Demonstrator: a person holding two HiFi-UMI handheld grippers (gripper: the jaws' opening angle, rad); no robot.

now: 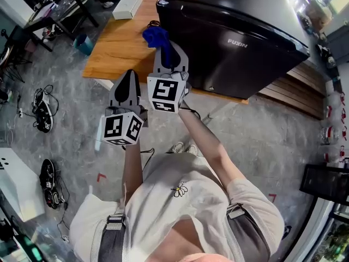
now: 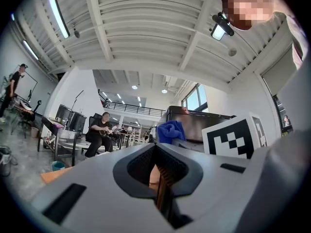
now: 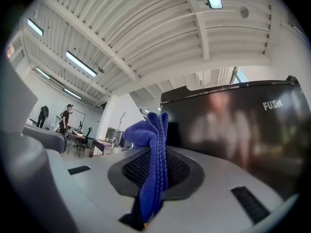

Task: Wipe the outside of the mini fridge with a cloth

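Note:
The black mini fridge (image 1: 234, 31) stands on a wooden table (image 1: 117, 48) and fills the top right of the head view. My right gripper (image 1: 170, 52) is shut on a blue cloth (image 1: 157, 37), which sticks up beyond the jaws close to the fridge's front left corner. In the right gripper view the cloth (image 3: 149, 135) is pinched upright between the jaws, with the glossy fridge door (image 3: 233, 125) just to the right. My left gripper (image 1: 129, 79) hangs lower and to the left, off the table edge, shut with nothing in it. In the left gripper view its jaws are together, with the cloth (image 2: 170, 130) beyond them.
A white box (image 1: 127, 6) lies on the table's far end. On the floor are a blue bin (image 1: 83, 43), shoes (image 1: 43, 116) and cables. Wooden slats (image 1: 294, 91) lie right of the fridge. A seated person (image 2: 99, 135) is in the background.

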